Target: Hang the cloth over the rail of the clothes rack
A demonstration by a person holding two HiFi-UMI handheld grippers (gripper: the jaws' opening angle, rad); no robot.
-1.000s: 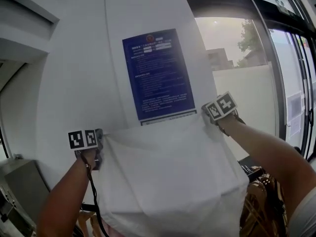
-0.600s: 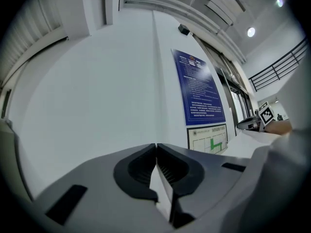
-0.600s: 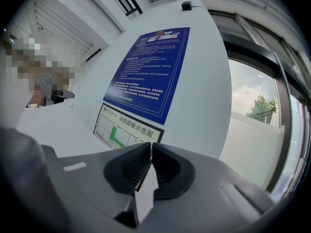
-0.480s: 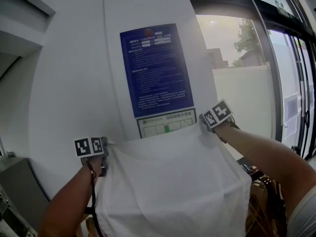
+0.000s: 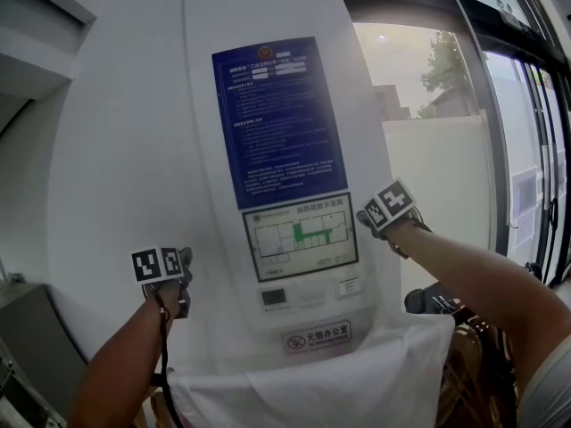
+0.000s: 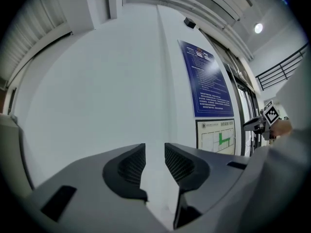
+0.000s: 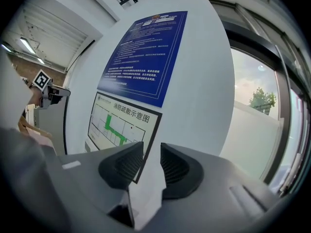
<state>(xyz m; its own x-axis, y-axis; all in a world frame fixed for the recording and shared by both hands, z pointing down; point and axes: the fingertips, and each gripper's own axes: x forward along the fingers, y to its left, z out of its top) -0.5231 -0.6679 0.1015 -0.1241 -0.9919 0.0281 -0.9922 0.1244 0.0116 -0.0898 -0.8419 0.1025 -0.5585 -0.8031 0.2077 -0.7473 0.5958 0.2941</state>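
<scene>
The white cloth (image 5: pixel 357 382) hangs low at the bottom of the head view, below both grippers, its top edge sagging. Whatever it rests on is hidden, and no rail shows. My left gripper (image 5: pixel 181 285) is held up at the left against the white pillar. Its jaws (image 6: pixel 154 154) are opening and nothing is between them. My right gripper (image 5: pixel 373 223) is raised at the right, and its jaws (image 7: pixel 151 152) are opening too. A corner of the cloth (image 7: pixel 146 198) still sits loosely low in the gap between them.
A white pillar (image 5: pixel 125 150) stands right in front, carrying a blue notice (image 5: pixel 278 119), a floor plan (image 5: pixel 301 246) and small wall panels. Glass doors (image 5: pixel 464 150) are at the right. Brown wooden pieces (image 5: pixel 473 364) and a dark object (image 5: pixel 426 301) lie at the lower right.
Both grippers held the cloth's top corners stretched high across the pillar. Now the cloth has dropped to the bottom of the view, uncovering the floor plan. Both grippers stay raised.
</scene>
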